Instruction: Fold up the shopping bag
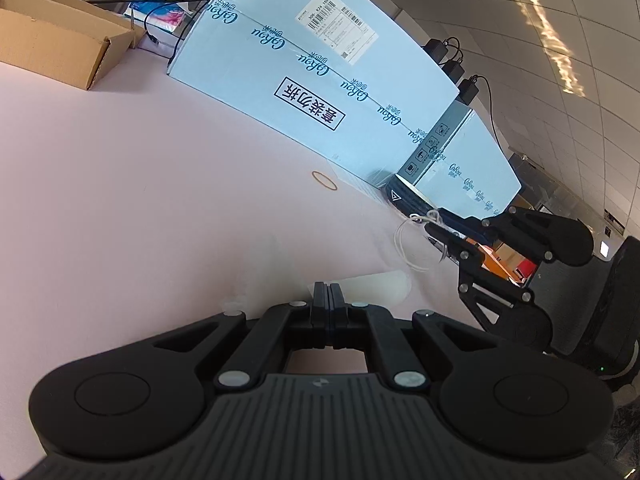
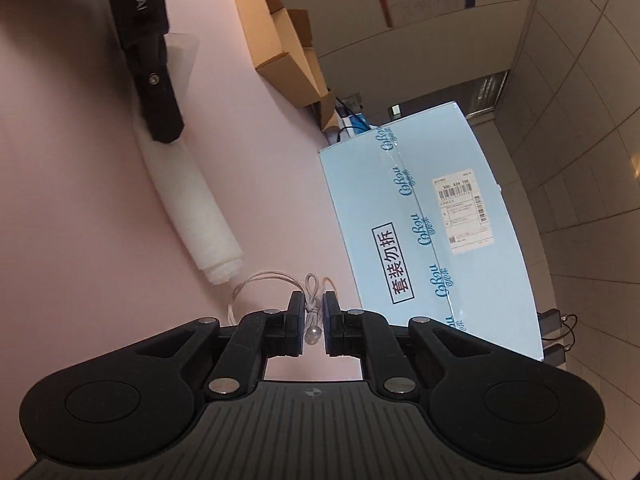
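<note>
The shopping bag [image 2: 192, 200] is a white roll lying on the pink table [image 2: 80, 240]; in the left wrist view its end [image 1: 372, 286] shows just past my fingers. My left gripper [image 1: 330, 290] is shut, and its tips [image 2: 164, 132] rest on the roll's far part beside a loose translucent flap [image 2: 184, 52]. My right gripper [image 2: 313, 308] is closed on the bag's thin white drawstring cord [image 2: 310, 300], whose knot and clear bead [image 2: 313, 334] sit between the jaws. A cord loop [image 1: 408, 244] hangs from the right gripper [image 1: 434, 224] off the roll's near end.
A large light-blue carton [image 1: 304, 76] stands along the table's far side, with a smaller one [image 1: 468, 168] and a black round device [image 1: 408, 198] beside it. An open cardboard box [image 1: 52, 36] sits at the far left. A rubber band [image 1: 324, 180] lies on the table.
</note>
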